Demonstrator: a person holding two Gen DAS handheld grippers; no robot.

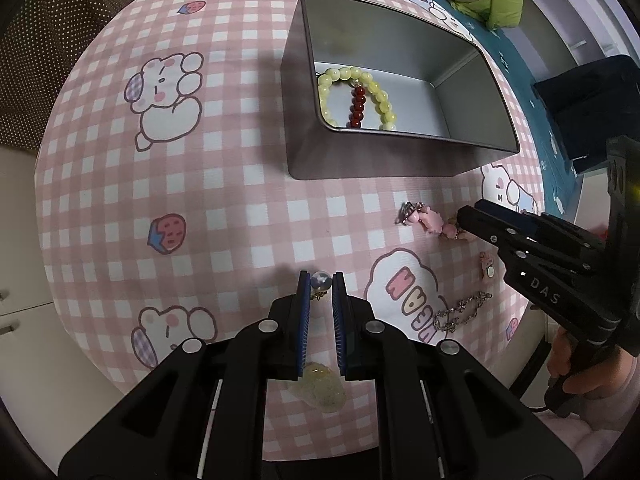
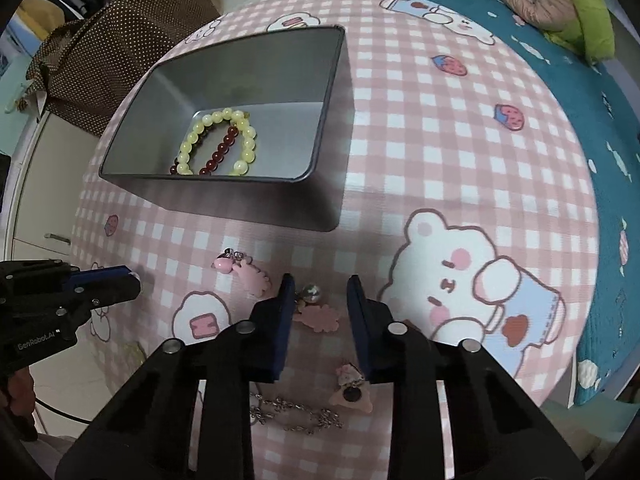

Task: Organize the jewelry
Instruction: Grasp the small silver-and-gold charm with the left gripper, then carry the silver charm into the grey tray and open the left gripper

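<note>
We see a matt grey metal tin (image 1: 320, 152), glossy bead bracelets (image 1: 356, 96) inside, a smooth printed tablecloth (image 1: 200, 184) and a shiny metal chain (image 1: 460, 312).

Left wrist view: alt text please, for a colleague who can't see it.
The left claw pinches a pearl charm over a pink checked tablecloth. Beyond it, a metal tin holds a yellow bead bracelet and a red one; at right, the right claw reaches a pink keychain.
</note>
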